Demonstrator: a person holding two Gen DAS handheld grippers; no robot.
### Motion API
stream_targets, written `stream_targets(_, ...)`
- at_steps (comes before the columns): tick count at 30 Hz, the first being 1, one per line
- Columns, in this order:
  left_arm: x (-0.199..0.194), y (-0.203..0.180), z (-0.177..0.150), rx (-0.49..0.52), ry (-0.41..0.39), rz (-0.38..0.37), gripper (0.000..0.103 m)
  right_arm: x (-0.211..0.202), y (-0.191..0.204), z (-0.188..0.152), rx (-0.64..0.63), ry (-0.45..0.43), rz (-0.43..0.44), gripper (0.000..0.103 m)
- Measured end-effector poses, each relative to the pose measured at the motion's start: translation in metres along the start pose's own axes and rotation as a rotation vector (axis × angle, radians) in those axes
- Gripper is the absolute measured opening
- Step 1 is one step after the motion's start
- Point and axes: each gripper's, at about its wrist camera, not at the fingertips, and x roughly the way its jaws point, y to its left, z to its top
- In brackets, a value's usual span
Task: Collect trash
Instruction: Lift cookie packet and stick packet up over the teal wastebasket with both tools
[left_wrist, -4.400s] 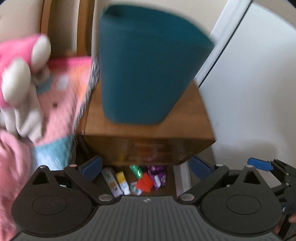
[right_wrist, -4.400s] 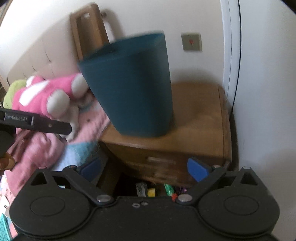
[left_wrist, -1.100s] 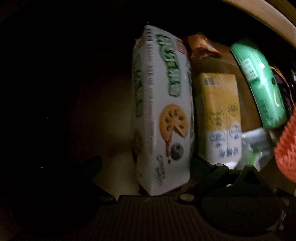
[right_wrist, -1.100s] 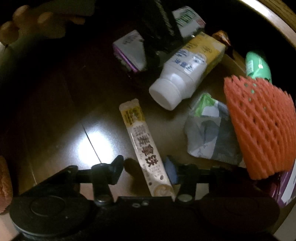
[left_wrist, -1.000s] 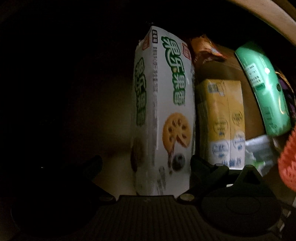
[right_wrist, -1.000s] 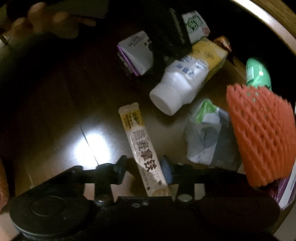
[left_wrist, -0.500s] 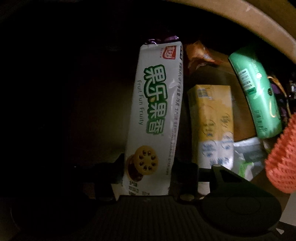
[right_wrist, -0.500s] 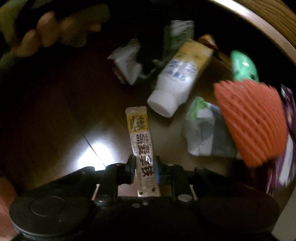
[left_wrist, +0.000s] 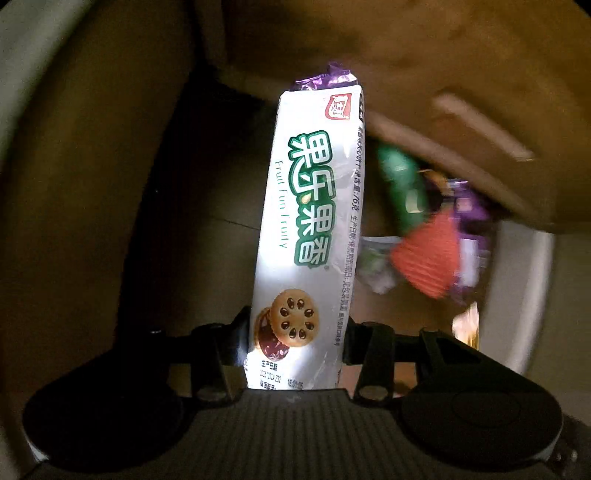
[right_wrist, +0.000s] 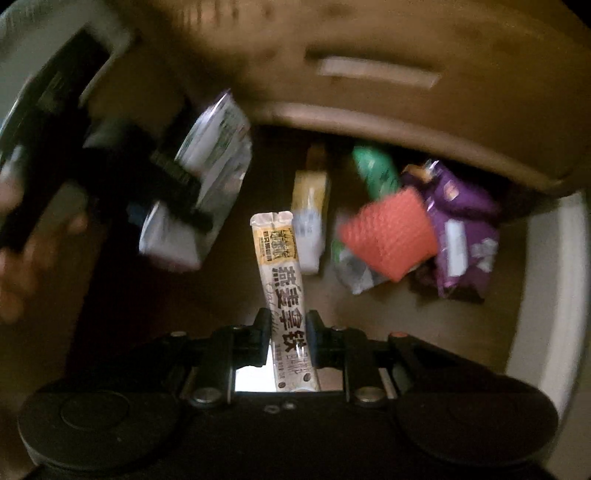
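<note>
a: it's dark down here – a brown floor (right_wrist: 184, 295) under a wooden cabinet (right_wrist: 369, 37), with trash lying in a heap.

b: what do the hands have?

a: the left gripper (left_wrist: 295, 332) is squeezing a white cookie pack (left_wrist: 310, 229), held near its bottom end, and its jaws are closing a little more. the right gripper (right_wrist: 288, 328) has narrow jaws pinching a thin coffee stick (right_wrist: 282, 291).

b: how to do it well?

a: i think hold both tight, lift them clear of the cabinet edge, and don't bump the two grippers – they are close. the stick is floppy, so go smooth.

b: can you read anything?

a: the pack says "fruit fun fruity" with big green chinese letters and a cookie picture. the stick has black chinese letters.

b: what's left on the floor?

a: an orange foam net (right_wrist: 388, 236), a purple bag (right_wrist: 461, 229), a green wrapper (right_wrist: 373, 170) and a yellow carton (right_wrist: 310, 199).
</note>
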Motion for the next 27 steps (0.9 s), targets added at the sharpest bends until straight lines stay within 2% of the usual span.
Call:
stream_targets(6,-0.135,-0.015,-0.009,0.053,-0.047,-0.064,0.044,-0.123,0.025,0.042,0.082,-0.093,-0.008,0.019)
stream_targets(8,-0.161,-0.034,-0.011,0.075,-0.072,-0.083,0.044,-0.164,0.034,0.057,0.095,-0.127,-0.015,0.019)
stream_targets(14,-0.284,-0.055,-0.017,0.142,-0.184,-0.129,0.044,-0.275,0.065,0.096,0.108,-0.230,-0.033,0.019)
stream_targets(16,-0.321,-0.060,-0.021,0.154,-0.214,-0.170,0.044,-0.307,0.073,0.107,0.111,-0.265,-0.029,0.019)
stream_targets(21,-0.420,-0.062,-0.021,0.182,-0.309,-0.209,0.044,-0.383,0.093,0.138,0.089,-0.354,-0.020,0.019)
stream_targets(27,-0.506,-0.069,-0.009,0.207,-0.431,-0.212,0.044,-0.453,0.101,0.181,0.059,-0.454,-0.004,0.019)
